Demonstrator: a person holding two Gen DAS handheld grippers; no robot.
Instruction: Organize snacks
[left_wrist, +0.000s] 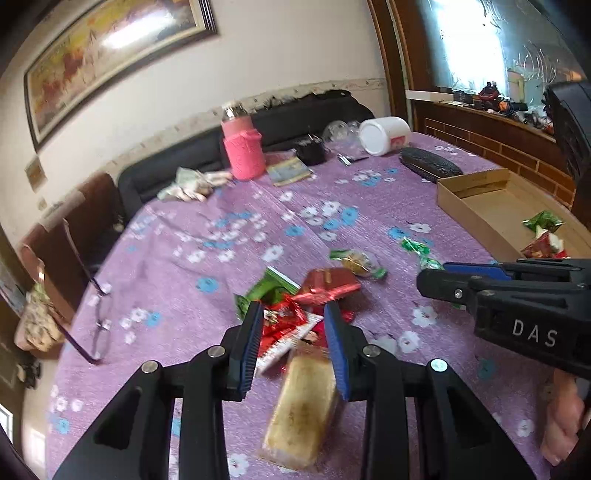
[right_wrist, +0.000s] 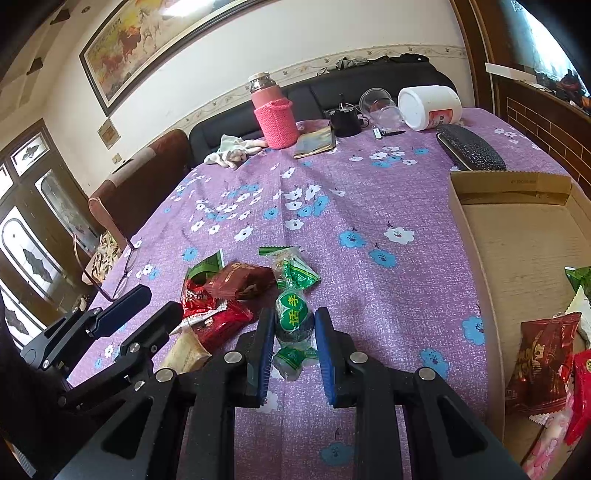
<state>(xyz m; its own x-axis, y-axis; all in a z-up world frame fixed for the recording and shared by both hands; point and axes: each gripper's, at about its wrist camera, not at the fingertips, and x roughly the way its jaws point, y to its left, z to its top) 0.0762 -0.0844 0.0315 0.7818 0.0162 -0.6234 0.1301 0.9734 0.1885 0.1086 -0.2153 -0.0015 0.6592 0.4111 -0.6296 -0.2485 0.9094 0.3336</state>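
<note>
From the left wrist, the left gripper (left_wrist: 291, 314) clamps a red snack packet (left_wrist: 284, 328), with a wrapped sponge cake (left_wrist: 301, 410) on the purple floral counter (left_wrist: 229, 240) below its fingers and the cardboard box (left_wrist: 476, 210) far to its right. From the right wrist, the right gripper (right_wrist: 293, 317) is clamped on a green plum candy (right_wrist: 293, 314); the snack pile (right_wrist: 225, 291) lies to its left, the box to its right.

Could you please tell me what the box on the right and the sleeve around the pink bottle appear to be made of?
The box looks like plain brown cardboard, matte, with folded flaps. The sleeve on the pink bottle looks like knitted yarn, judging by its ribbed stitches.
</note>
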